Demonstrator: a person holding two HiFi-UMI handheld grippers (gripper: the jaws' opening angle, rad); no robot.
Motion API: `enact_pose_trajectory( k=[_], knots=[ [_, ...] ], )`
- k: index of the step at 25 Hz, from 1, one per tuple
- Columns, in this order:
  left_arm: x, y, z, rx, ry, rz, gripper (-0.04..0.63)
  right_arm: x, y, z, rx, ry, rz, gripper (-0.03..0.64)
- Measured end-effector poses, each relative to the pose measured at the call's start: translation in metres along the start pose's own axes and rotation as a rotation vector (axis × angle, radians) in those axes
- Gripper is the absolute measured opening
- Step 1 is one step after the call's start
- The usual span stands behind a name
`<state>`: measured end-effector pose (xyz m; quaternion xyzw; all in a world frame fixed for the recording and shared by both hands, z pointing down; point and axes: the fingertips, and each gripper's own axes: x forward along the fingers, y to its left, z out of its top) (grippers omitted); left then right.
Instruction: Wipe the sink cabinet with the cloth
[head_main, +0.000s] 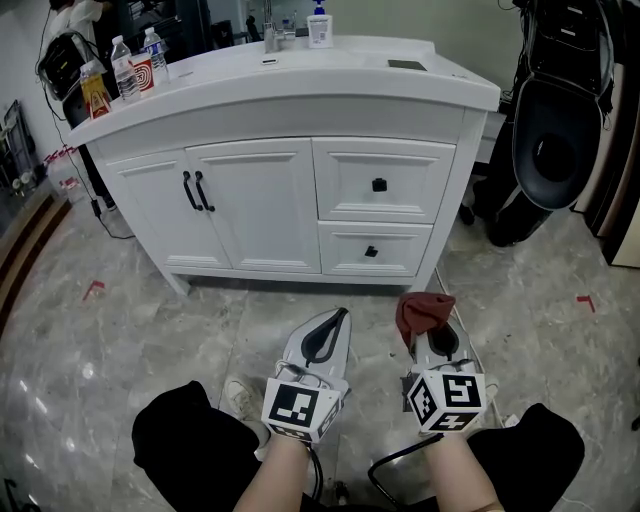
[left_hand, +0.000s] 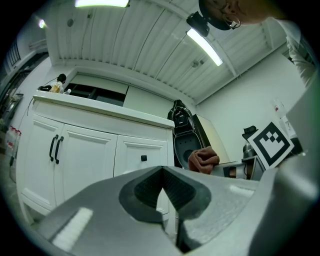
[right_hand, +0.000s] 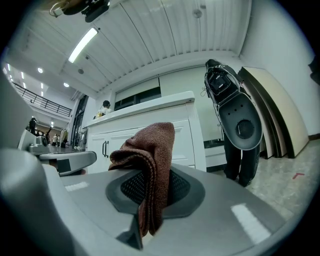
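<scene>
Cloth (right_hand: 150, 150): pinched between right gripper (head_main: 430, 322) fingers.
Sink cabinet (head_main: 265, 205): straight ahead of cloth, apart, drawers nearest.
Left gripper (head_main: 338, 318): fingers closed, empty.

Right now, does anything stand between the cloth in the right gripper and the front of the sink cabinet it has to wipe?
Nothing visible does. The cloth, pinched in the right gripper jaws, faces the sink cabinet across bare floor. The left gripper sits off to the side.
</scene>
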<state>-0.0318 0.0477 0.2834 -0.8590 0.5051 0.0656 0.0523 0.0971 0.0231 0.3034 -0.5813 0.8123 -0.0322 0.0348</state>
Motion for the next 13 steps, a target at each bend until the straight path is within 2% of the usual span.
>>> enact_pose_trajectory(
  k=[13],
  knots=[
    [0.0018,-0.0071,-0.0028,0.020,0.015,-0.019,0.000,-0.0005,0.0010,-0.0041,0.002,0.008,0.008,0.079]
  ],
)
